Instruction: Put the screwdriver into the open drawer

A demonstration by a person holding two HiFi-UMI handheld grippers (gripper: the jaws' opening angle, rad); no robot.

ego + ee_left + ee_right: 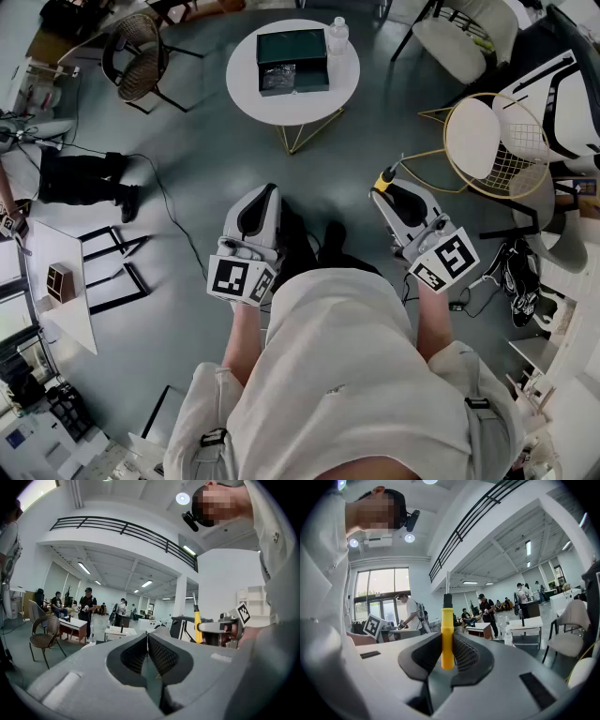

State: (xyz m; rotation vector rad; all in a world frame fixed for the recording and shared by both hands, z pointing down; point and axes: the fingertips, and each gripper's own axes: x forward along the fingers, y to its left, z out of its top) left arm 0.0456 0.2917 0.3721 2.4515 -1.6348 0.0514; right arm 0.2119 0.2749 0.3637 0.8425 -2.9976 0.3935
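Head view: overhead, facing steeply down.
Gripper views: close behind own jaws, angled up across hall.
Shared: right gripper [200,626], 3 o'clock in left gripper view.

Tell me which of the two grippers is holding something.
The right gripper: its jaws are shut on a yellow-handled screwdriver. The left gripper has its jaws together with nothing between them.

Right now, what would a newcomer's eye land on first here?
The yellow screwdriver stands out first, clamped by its handle in the right gripper. Next comes the round white table ahead on the grey floor, carrying a dark green box and a bottle. The left gripper is shut on nothing.
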